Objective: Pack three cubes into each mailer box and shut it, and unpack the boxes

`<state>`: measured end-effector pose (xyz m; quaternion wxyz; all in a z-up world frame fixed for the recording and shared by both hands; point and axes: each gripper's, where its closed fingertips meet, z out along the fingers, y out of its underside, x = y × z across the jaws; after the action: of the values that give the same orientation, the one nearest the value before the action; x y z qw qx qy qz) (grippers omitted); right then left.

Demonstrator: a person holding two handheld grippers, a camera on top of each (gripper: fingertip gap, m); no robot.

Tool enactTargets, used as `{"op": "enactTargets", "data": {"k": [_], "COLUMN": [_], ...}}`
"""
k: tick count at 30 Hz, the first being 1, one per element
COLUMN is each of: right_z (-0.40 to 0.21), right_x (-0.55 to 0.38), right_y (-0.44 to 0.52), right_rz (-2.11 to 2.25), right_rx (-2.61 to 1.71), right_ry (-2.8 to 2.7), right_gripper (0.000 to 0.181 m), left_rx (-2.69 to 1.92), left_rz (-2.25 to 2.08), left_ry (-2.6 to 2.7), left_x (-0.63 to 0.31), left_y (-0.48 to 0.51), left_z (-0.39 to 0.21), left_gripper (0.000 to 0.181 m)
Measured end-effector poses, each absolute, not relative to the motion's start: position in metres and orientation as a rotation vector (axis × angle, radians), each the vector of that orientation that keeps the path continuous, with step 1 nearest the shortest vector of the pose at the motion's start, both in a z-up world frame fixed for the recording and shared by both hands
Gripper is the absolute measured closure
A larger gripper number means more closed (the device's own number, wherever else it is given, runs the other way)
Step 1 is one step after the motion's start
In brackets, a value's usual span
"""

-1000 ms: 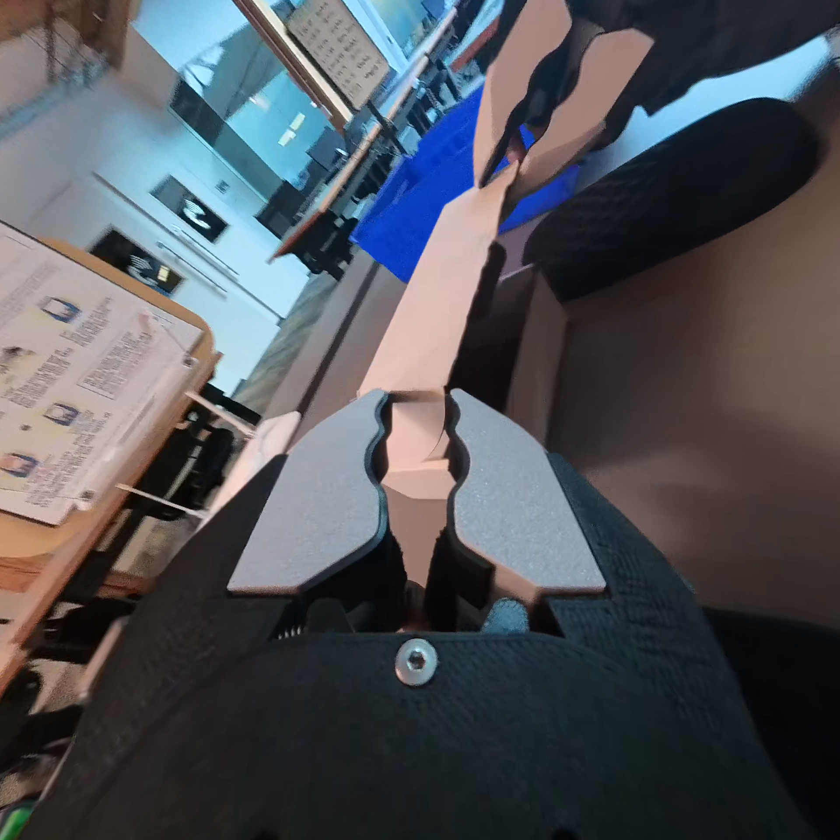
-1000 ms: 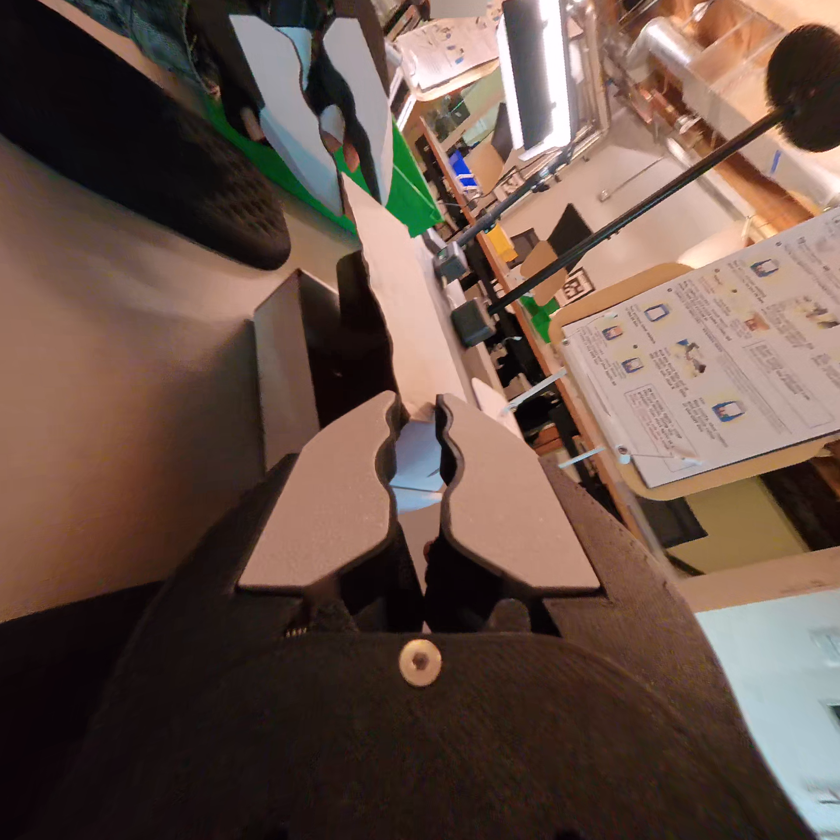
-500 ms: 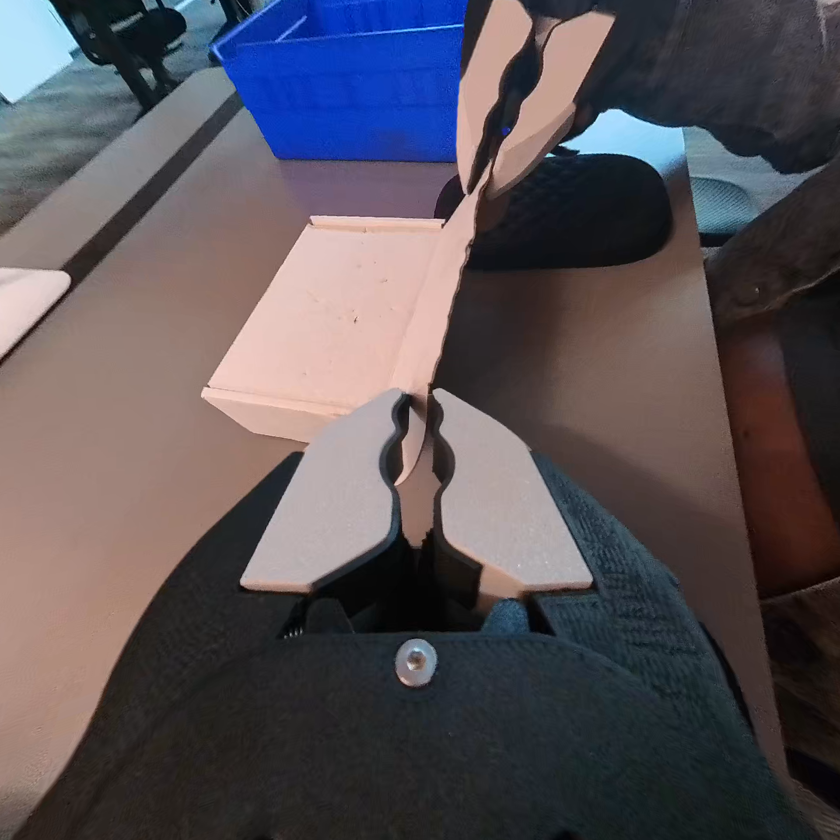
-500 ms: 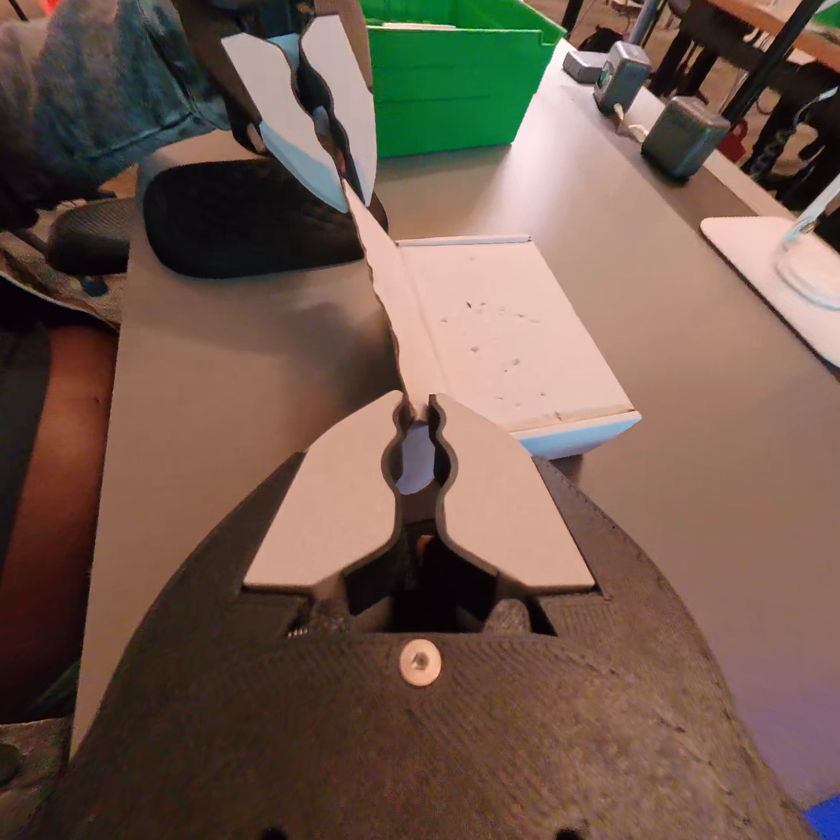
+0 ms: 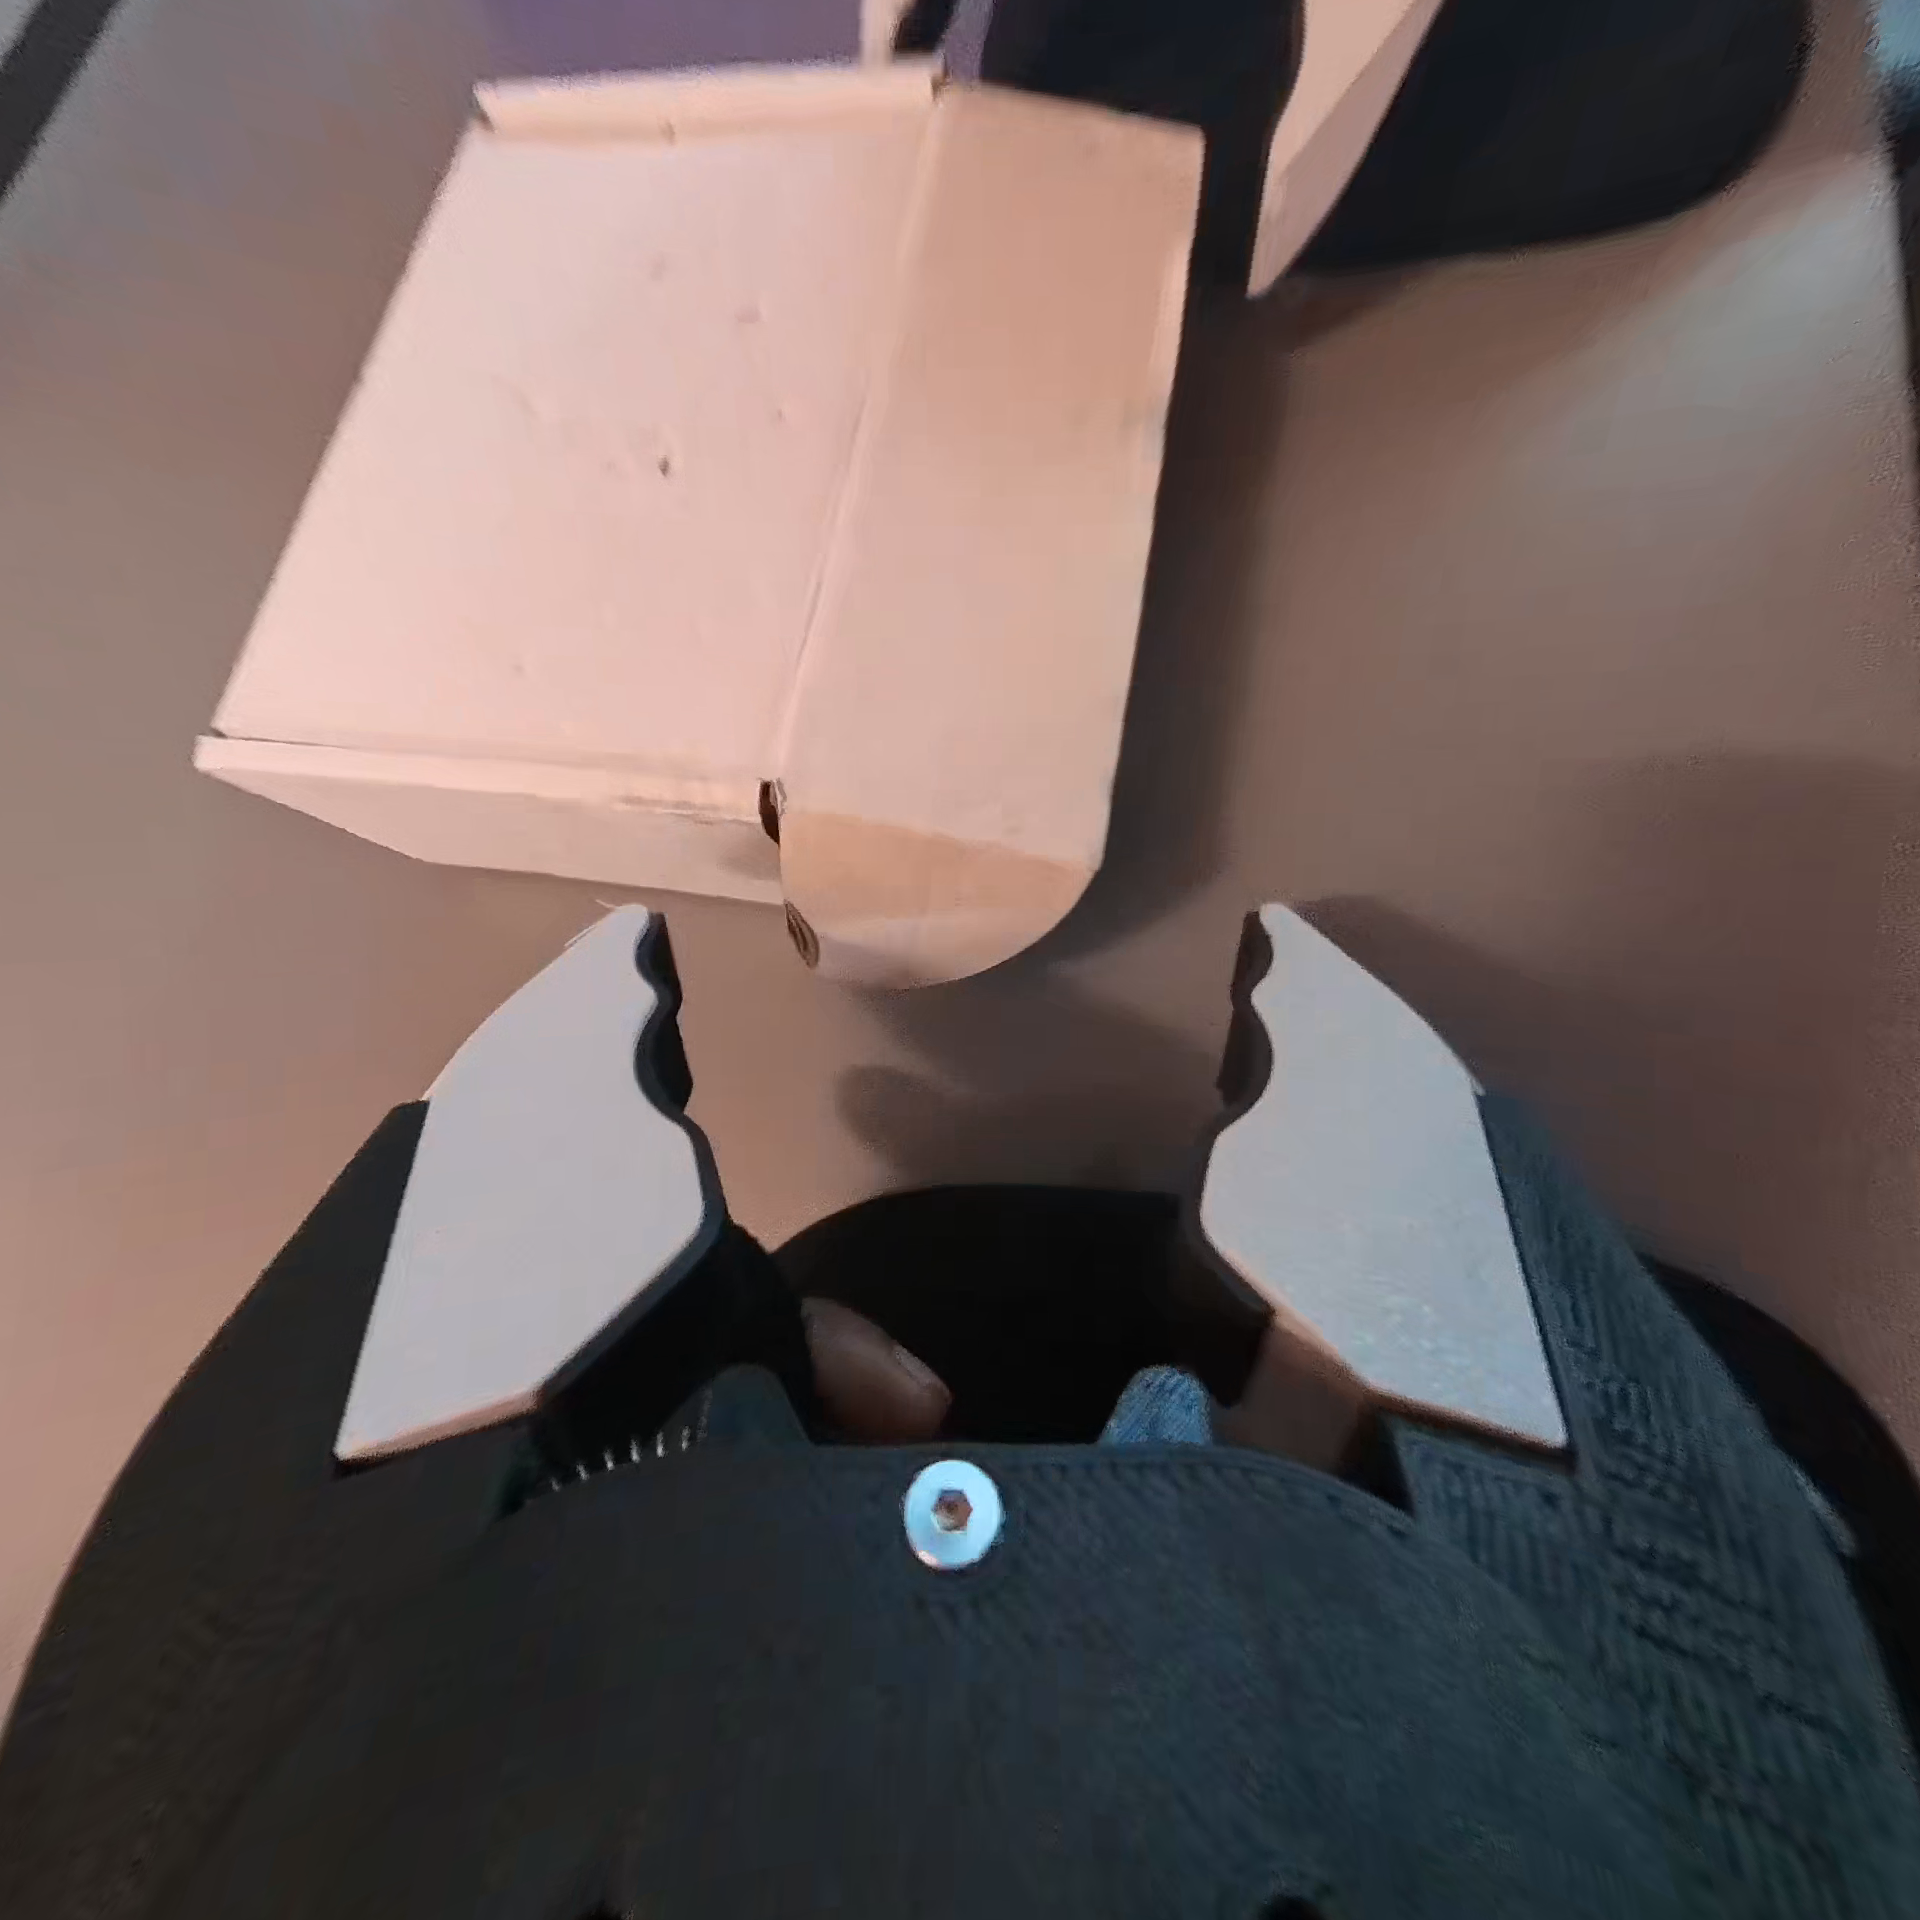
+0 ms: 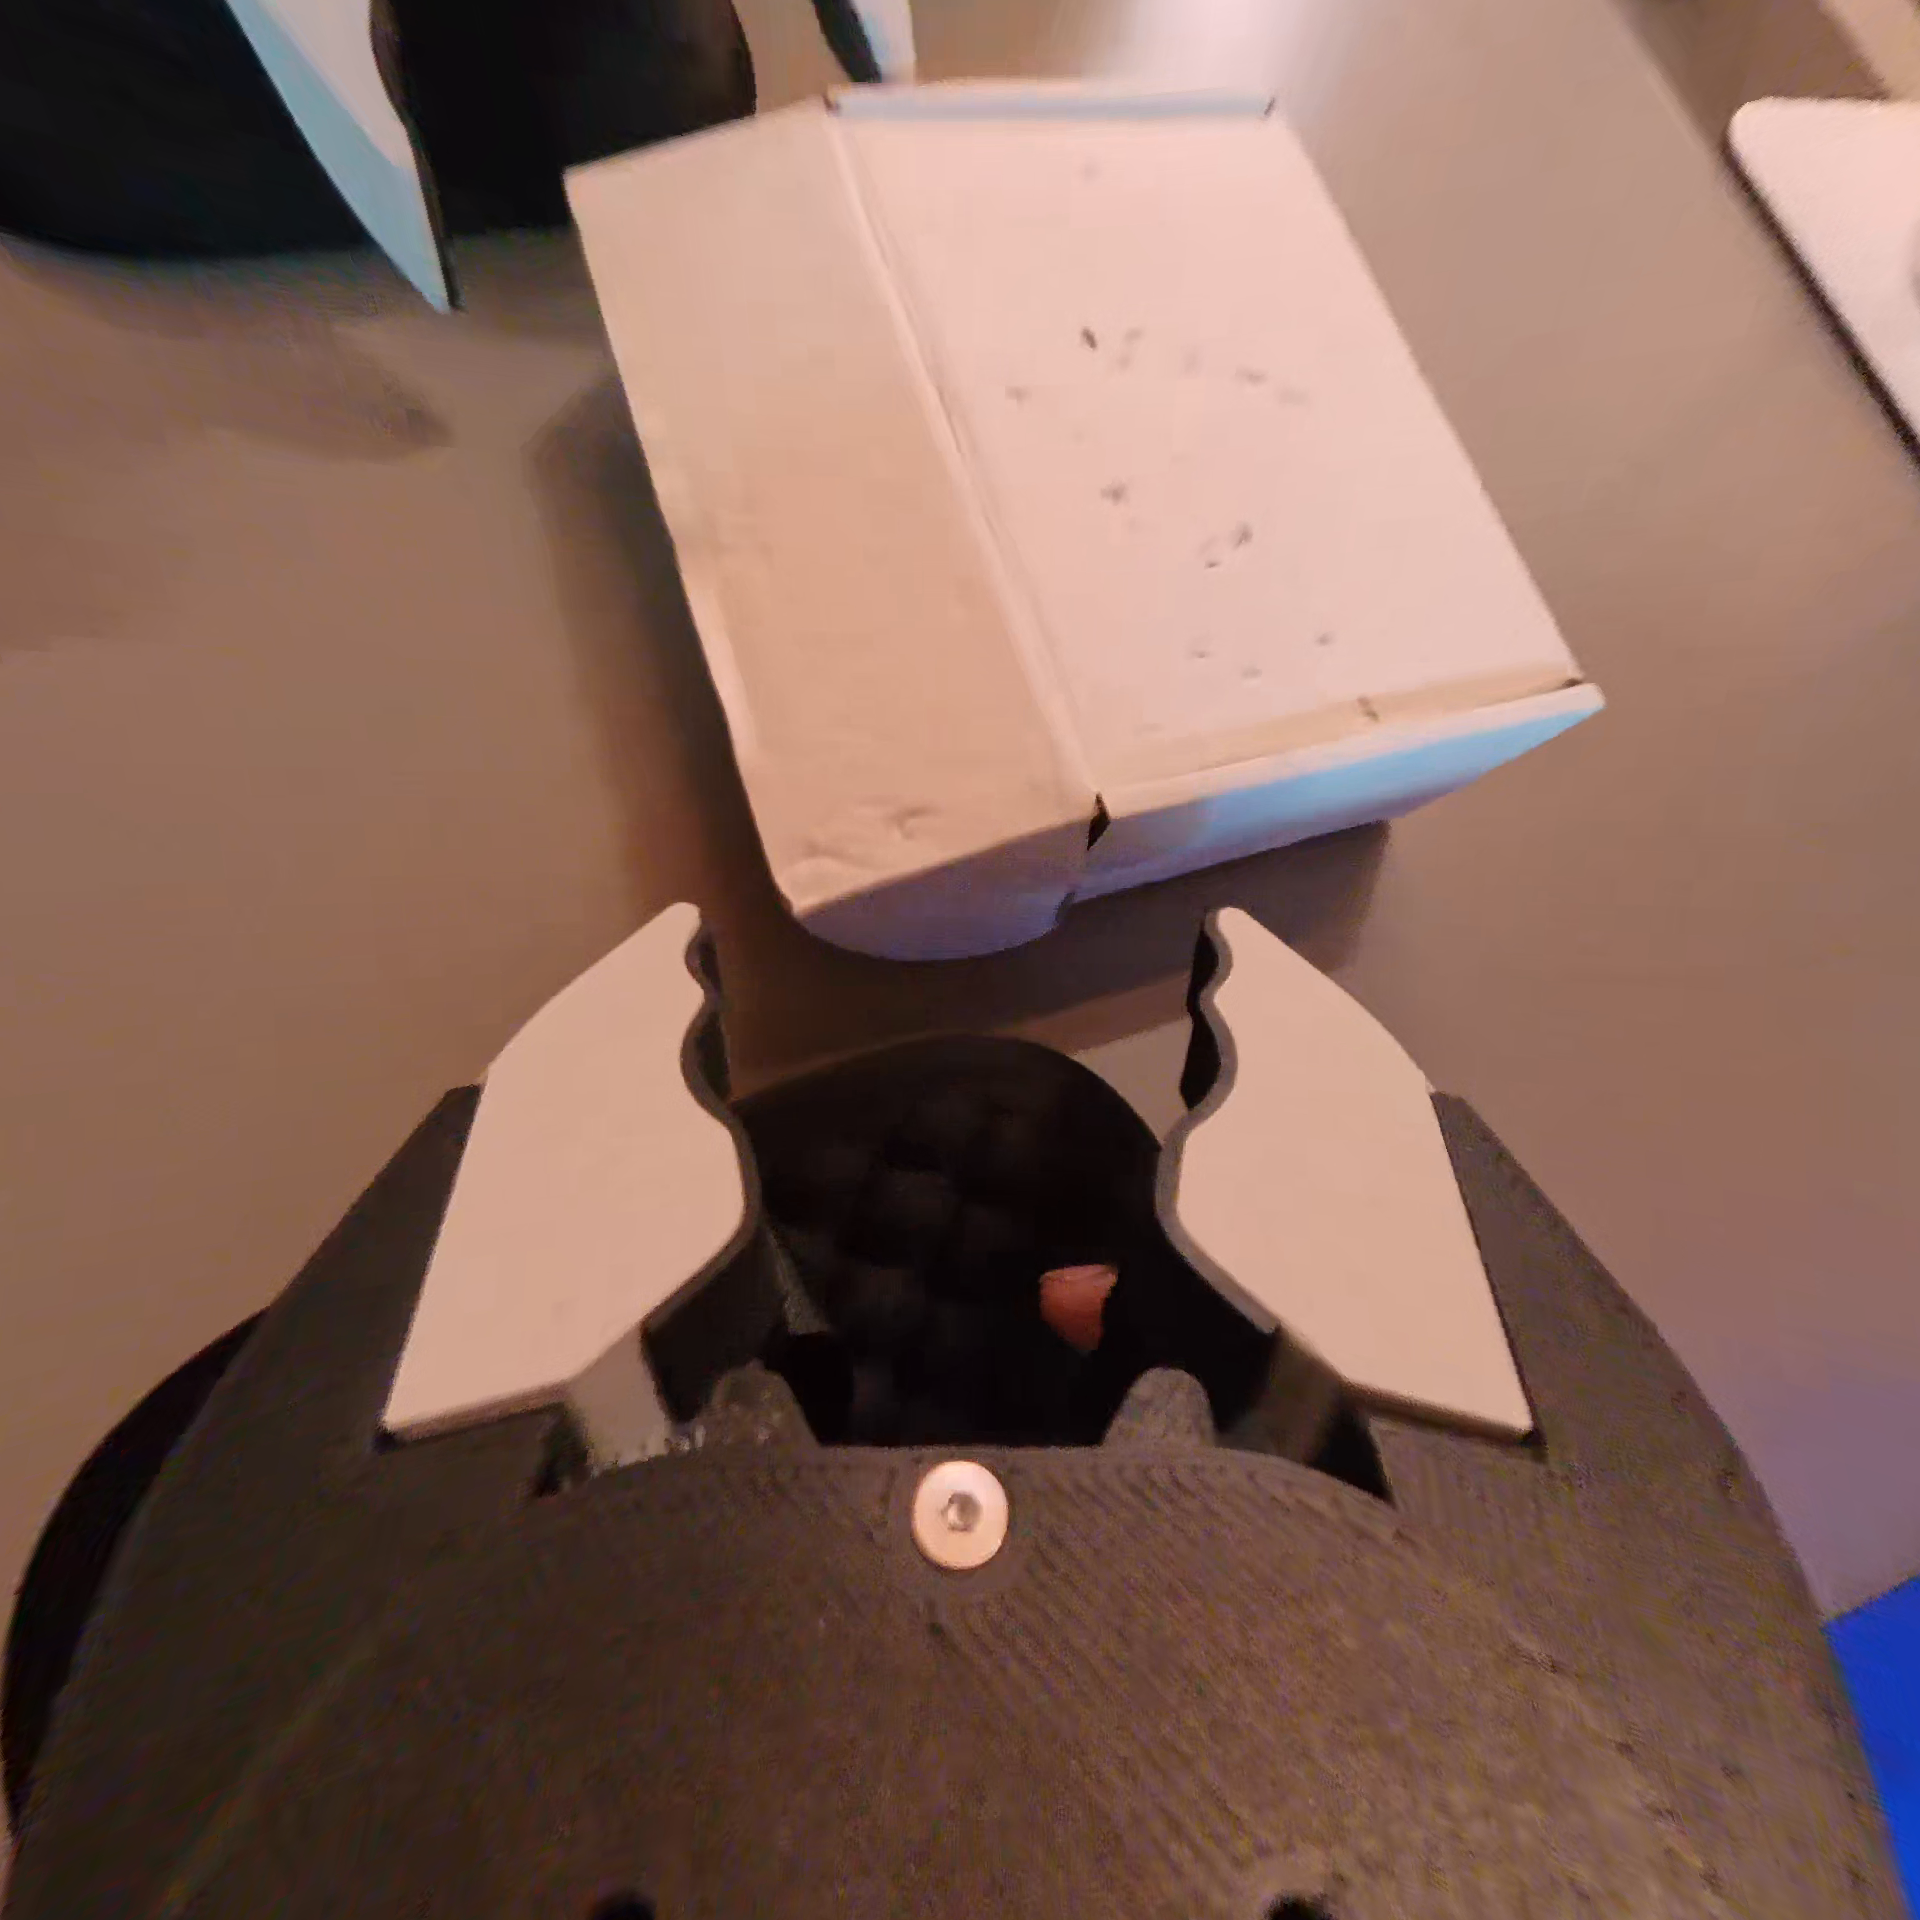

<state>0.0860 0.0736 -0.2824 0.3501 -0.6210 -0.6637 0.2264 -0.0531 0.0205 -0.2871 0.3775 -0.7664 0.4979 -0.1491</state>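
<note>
Left wrist view: left gripper point(image 5: 956, 935) spread wide, nothing between the fingers. Box point(image 5: 675, 468) sits on the table point(image 5: 1507, 727) just ahead of the fingertips, lid down. The lid's front flap point(image 5: 987, 520) is not tucked; it slopes down toward the table on the person's side, rounded corner nearest the gripper. Only this view shows the corner notch where flap meets side wall. At top right, one pale finger of the right gripper point(image 5: 1320, 145) in front of a dark rounded object point(image 5: 1662, 135).

Right wrist view: right gripper point(image 6: 951, 925) equally wide apart, holding nothing. Same box point(image 6: 1195, 416) from the opposite side, flap point(image 6: 831, 520) on the left, its rounded corner just beyond the fingertips. Only here: small dark specks on the lid, a pale mat point(image 6: 1839, 260) at the right edge, a sliver of blue point(image 6: 1881, 1683) at lower right. At top left, a finger of the left gripper point(image 6: 343, 135).

Contents: lid covers the box in both views; cannot tell what is inside. No cubes visible anywhere. Both frames motion-blurred; whether the flap's edge touches the table is unclear.
</note>
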Motion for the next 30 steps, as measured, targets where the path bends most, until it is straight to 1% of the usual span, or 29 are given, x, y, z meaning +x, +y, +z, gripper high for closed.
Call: {"op": "enactTargets", "data": {"k": [1,5,8,12,15,16,17,19,21,23,27,30], "right_z": [-0.285,-0.295,-0.286,-0.242,-0.218,-0.216,-0.216,-0.222,-0.228,-0.231,-0.233,-0.233], "right_x": [0.084,0.075,0.070,0.068,0.066,0.065,0.064,0.063,0.064,0.064,0.065,0.065], "right_y": [0.075,0.080,0.083,0.084,0.089,0.092,0.095,0.100,0.104,0.107,0.109,0.109], "right_rz": [0.561,0.489,0.507,0.742,0.791,0.775,0.754,0.719,0.676,0.620,0.593,0.595], "right_rx": [-1.607,-1.578,-1.539,-1.466,-1.411,-1.403,-1.402,-1.422,-1.428,-1.408,-1.401,-1.401], "right_ry": [-1.744,-1.822,-1.780,-1.584,-1.463,-1.443,-1.425,-1.409,-1.404,-1.407,-1.408,-1.403], "right_gripper": [0.093,0.097,0.098,0.103,0.115,0.119,0.123,0.130,0.139,0.143,0.150,0.151], "left_rx": [-1.980,-1.960,-1.899,-1.693,-1.608,-1.598,-1.590,-1.602,-1.609,-1.596,-1.626,-1.647], "left_rz": [-0.365,-0.319,-0.289,-0.330,-0.324,-0.311,-0.309,-0.271,-0.209,-0.181,-0.173,-0.180], "left_ry": [1.295,1.379,1.374,1.214,1.069,1.024,0.994,0.952,0.962,0.973,0.974,0.984], "left_x": [-0.053,-0.049,-0.049,-0.047,-0.049,-0.051,-0.051,-0.055,-0.059,-0.059,-0.061,-0.061], "left_y": [0.022,0.027,0.030,0.037,0.046,0.050,0.052,0.058,0.060,0.060,0.061,0.060], "left_z": [-0.292,-0.298,-0.291,-0.249,-0.222,-0.218,-0.215,-0.217,-0.223,-0.224,-0.229,-0.233], "left_gripper": [0.079,0.080,0.084,0.100,0.115,0.122,0.124,0.136,0.143,0.150,0.154,0.155]}}
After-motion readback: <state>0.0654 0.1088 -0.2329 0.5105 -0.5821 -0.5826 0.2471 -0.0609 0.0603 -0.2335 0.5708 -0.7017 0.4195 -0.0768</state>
